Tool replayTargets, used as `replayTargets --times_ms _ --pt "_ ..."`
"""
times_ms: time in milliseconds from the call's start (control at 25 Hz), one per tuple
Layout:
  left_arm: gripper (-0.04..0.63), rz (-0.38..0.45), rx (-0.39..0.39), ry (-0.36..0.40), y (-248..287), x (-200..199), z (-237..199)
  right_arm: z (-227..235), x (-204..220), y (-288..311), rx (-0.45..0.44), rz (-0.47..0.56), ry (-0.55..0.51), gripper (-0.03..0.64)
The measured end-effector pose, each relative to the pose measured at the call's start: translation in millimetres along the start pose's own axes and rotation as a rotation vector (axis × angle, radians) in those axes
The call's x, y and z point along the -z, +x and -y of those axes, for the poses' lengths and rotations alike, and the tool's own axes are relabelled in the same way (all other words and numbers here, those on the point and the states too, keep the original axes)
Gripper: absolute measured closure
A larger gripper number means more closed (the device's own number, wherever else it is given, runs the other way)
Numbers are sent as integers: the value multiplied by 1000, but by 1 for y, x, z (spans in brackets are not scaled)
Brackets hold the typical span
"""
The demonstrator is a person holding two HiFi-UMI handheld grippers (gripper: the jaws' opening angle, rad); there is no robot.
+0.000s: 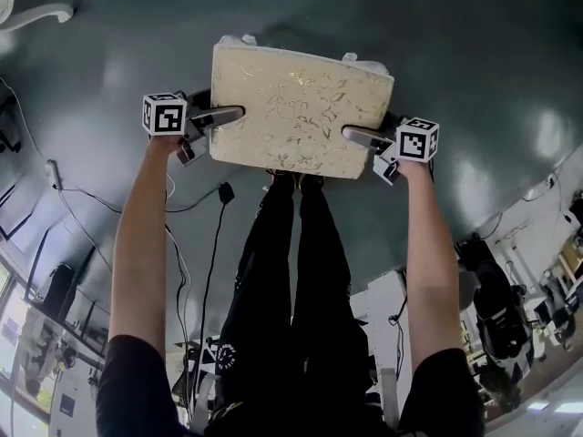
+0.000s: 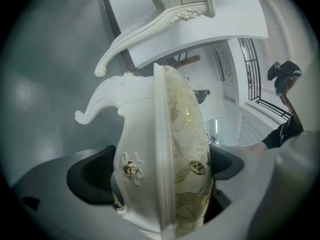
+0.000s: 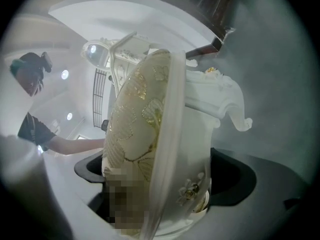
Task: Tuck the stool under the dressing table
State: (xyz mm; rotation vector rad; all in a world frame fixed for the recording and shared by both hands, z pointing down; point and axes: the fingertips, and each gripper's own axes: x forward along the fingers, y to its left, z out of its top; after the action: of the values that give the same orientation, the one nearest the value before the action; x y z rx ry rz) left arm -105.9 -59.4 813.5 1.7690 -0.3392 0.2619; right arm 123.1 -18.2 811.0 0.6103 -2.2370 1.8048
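Observation:
In the head view the stool (image 1: pixel 296 107) is a cream cushion with a gold leaf pattern on a white carved frame, held up over the dark floor. My left gripper (image 1: pixel 232 114) is shut on its left edge and my right gripper (image 1: pixel 353 135) on its right edge. The left gripper view has the stool's edge (image 2: pixel 165 154) between the jaws of the left gripper (image 2: pixel 160 171), one curled white leg pointing left. The right gripper (image 3: pixel 165 179) clamps the opposite edge of the stool (image 3: pixel 150 129). The white dressing table (image 2: pixel 200 29) with a carved leg lies beyond the stool.
A curved white furniture leg (image 1: pixel 41 12) shows at the far left of the floor. Black cables (image 1: pixel 196 203) trail over the floor beside the person's legs (image 1: pixel 291 271). White equipment (image 1: pixel 383 308) and clutter stand along the lower edges.

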Motion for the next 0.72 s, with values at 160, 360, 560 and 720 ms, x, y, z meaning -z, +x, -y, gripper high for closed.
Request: replayTargets --times_ms 160,360,560,720 --pt "46 -9 -15 -12 -9 -2 4 -7 -8 7 -9 -13 -15 14" --pt "46 37 -36 -19 -30 0 28 -35 -27 5 -39 -74 -72 14" --pt "44 103 -71 -38 -46 4 49 -55 -34 4 -74 -134 -90 14" --pt "44 162 -95 -56 -58 6 72 -74 -45 -1 -101 -181 -114 14"
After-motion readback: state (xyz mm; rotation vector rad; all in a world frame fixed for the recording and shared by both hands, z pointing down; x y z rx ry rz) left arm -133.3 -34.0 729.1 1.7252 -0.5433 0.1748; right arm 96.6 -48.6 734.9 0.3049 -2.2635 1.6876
